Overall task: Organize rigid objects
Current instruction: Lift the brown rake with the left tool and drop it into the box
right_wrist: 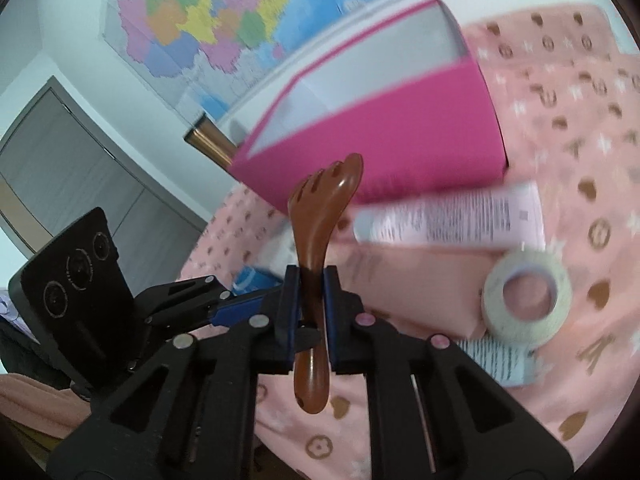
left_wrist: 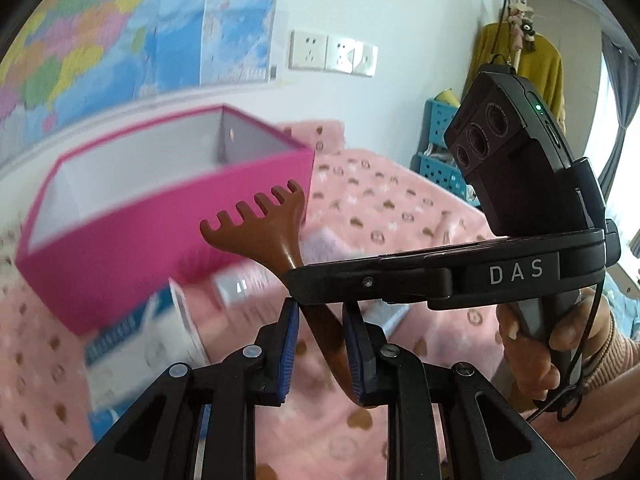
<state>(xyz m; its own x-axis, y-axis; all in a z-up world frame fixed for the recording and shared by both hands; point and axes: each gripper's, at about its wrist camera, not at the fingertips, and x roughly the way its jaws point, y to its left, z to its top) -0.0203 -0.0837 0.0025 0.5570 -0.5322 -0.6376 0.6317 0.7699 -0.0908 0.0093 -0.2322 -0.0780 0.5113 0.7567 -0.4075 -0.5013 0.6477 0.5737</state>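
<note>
We are gripping a brown back scratcher between both tools above a bed covered with a pink patterned blanket. Our left tool is closing its blue-padded fingers on the lower handle, the comb-like head rising toward 11 o'clock in the left wrist view. Our right tool is clamping the same back scratcher at mid-handle, its pads pressing against both sides, the rounded handle end hanging below the jaws at 6 o'clock and the curved head pointing to 12 o'clock. In the left wrist view, the right tool's black body, lettered DAS, is crossing in from 3 o'clock, with our right hand wrapping its grip.

Behind the scratcher, an open pink box with a pale lining is sitting on the blanket at 10 o'clock; in the right wrist view the same pink box is lying toward 12 o'clock. A white tube with printed text is resting just below the box at 2 o'clock, and a roll of white tape is lying at 3 o'clock on the blanket. A blue-and-white carton, blurred, is lying at 8 o'clock in the left wrist view. A colourful map is hanging on the wall behind.
</note>
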